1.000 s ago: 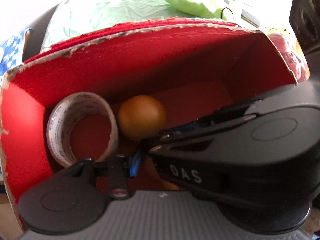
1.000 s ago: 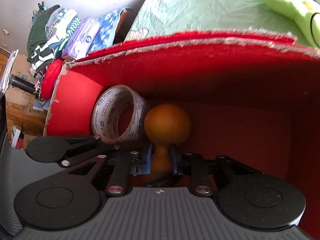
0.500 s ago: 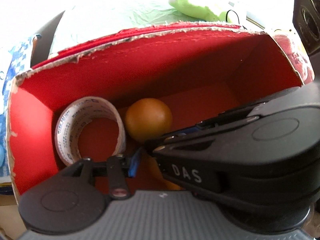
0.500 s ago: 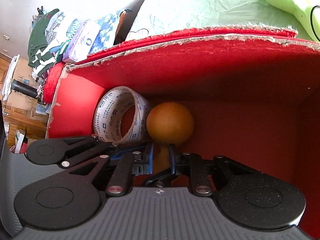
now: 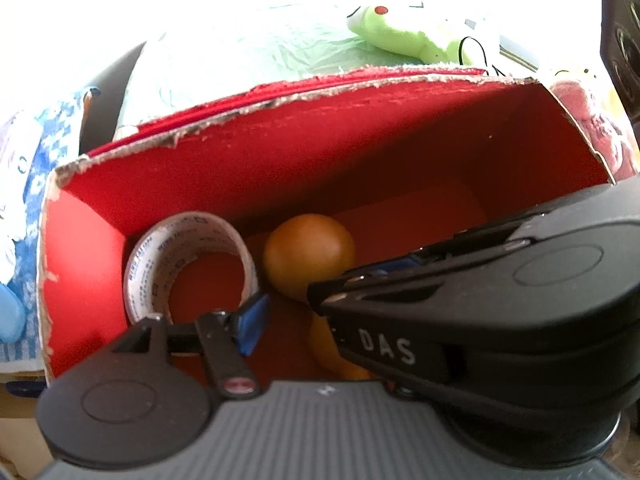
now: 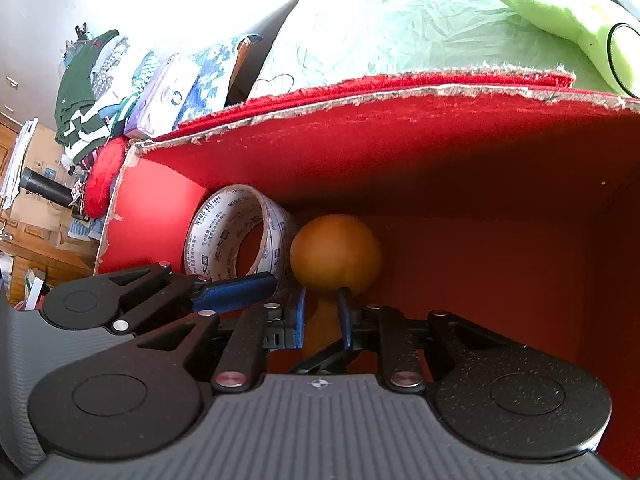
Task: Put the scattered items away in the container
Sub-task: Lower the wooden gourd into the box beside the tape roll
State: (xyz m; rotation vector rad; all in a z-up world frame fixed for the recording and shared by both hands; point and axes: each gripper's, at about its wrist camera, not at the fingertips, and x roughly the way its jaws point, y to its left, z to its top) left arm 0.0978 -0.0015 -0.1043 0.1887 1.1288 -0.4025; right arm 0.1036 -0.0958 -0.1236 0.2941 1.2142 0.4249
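Tape (image 5: 188, 264) stands on edge in the box's (image 5: 360, 152) left corner, free now: the left gripper (image 5: 280, 308) is opening, its blue finger (image 5: 252, 324) drawn off the roll and nothing between the jaws, where a second ago they sat much narrower. Right gripper (image 6: 322, 320) stays narrow, pinching the stem of the wooden knob (image 6: 334, 254), whose round head rests just beside the tape against the back wall. Box view has widened slightly in the left camera; the green plush (image 6: 568, 12) lies on the bed behind.
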